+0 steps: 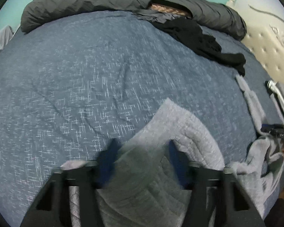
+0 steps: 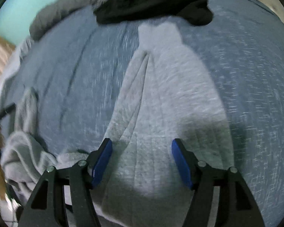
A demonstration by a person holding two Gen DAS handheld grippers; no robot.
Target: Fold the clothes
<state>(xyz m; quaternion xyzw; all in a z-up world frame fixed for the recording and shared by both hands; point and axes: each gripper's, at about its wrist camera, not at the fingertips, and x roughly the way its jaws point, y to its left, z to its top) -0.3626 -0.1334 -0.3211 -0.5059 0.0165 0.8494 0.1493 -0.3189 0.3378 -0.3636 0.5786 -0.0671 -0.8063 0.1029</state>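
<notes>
left gripper point(image 1: 142, 151), seen from its own wrist: a fold of the pale grey quilted garment point(image 1: 179, 124) rises between its blue pads point(image 1: 108, 157) and fills the gap, so the jaws are pinching the cloth; the picture is blurred around the pads. the rest of the garment trails to the right edge of this view, where part of the other gripper's black frame shows. right gripper point(image 2: 142, 147), seen from its wrist: jaws spread wide, blue pads point(image 2: 104, 160) standing apart above the garment point(image 2: 170, 94), neither pad pressing on it. the garment lies spread on the blue flecked bedcover point(image 1: 66, 75), one narrow end reaching toward a black piece of clothing point(image 1: 195, 36) near the far edge of the bed. a dark grey duvet point(image 1: 85, 1) is bunched along that far edge, before a turquoise wall point(image 2: 28, 3). a cream tufted headboard point(image 1: 270, 53) stands at the right
</notes>
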